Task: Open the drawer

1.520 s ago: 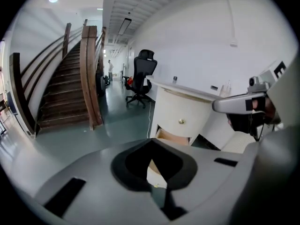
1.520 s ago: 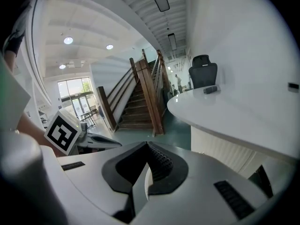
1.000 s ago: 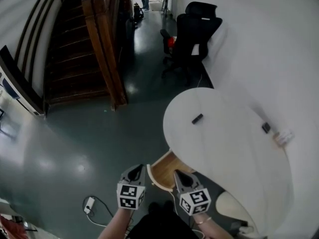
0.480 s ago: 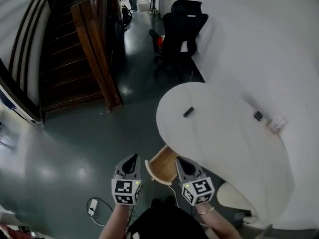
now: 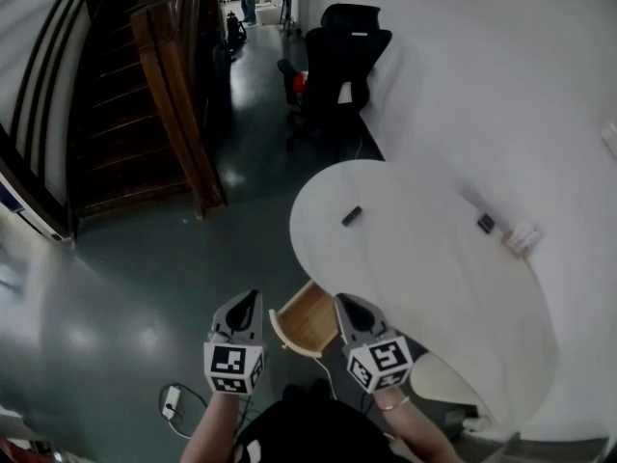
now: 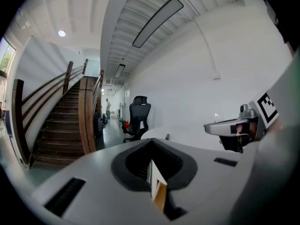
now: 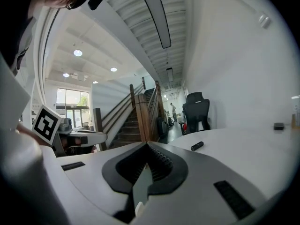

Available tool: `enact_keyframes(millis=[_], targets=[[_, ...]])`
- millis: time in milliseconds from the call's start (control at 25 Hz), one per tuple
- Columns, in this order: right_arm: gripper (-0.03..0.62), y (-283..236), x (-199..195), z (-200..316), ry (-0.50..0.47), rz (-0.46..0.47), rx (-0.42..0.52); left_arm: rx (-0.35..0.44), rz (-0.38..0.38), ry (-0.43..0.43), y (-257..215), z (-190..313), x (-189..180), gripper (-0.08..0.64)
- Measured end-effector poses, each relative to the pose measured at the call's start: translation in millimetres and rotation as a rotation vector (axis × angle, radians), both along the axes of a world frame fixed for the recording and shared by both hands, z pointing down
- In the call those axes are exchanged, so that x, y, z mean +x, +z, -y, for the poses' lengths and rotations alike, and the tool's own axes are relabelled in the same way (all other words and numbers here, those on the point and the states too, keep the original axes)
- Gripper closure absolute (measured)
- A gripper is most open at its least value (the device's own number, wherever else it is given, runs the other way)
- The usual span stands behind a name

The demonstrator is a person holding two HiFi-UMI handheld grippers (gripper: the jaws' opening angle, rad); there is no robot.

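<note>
The grey left gripper, with its black-and-white marker cube, hovers low in the head view. Its jaws are pressed together with nothing between them, and it points ahead and a little downward. Just to its right, and seemingly below it, lies the light wooden drawer with a curved white front. The drawer stands out from under the near edge of the round white table with its bare wooden inside open to view, so the pull looks largely done. Its sliding axis runs from the table's underside toward the person, slanting to the lower left of the picture. The white front faces the gap between the two tools.

The grey right gripper is also closed and empty. It sits against the drawer's right edge in the head view, so it seems slightly the nearer of the two. Any further pull would have to follow that slanted line away from the table, and either claw would have to drop to the front lip first.
</note>
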State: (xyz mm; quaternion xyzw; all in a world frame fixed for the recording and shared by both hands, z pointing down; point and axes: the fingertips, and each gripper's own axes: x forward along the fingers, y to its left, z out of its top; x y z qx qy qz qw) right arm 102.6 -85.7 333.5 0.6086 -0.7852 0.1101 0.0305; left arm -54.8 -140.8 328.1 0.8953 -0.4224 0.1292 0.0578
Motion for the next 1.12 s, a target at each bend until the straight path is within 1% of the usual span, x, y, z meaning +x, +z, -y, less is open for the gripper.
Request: enact_keyframes(millis=[280, 560, 640, 920, 1120], targets=[[0.591, -4.2, -6.2, 0.0, -0.026, -0.029, 0.015, -0.003, -0.024, -0.002, -0.5, -2.3, 4.0, 0.557], [0.591, -1.2, -1.3, -4.3, -0.022, -0.025, 0.007, 0.005, -0.021, -0.003, -5.1, -2.3, 5.6, 0.557], [0.591, 0.6, 0.4, -6.0, -0.015, -0.019, -0.008, 0.001, -0.024, -0.008, -5.1, -3.4, 5.3, 0.557], [0.591, -1.1, -1.3, -7.6, -0.062, -0.046, 0.004, 0.012, 0.003, -0.016, -3.7, -9.4, 7.0, 0.557], [0.591, 1.9, 2.1, -8.3, -0.055, -0.039, -0.010, 0.012, -0.004, -0.035, -1.8, -9.3, 5.6, 0.557]])
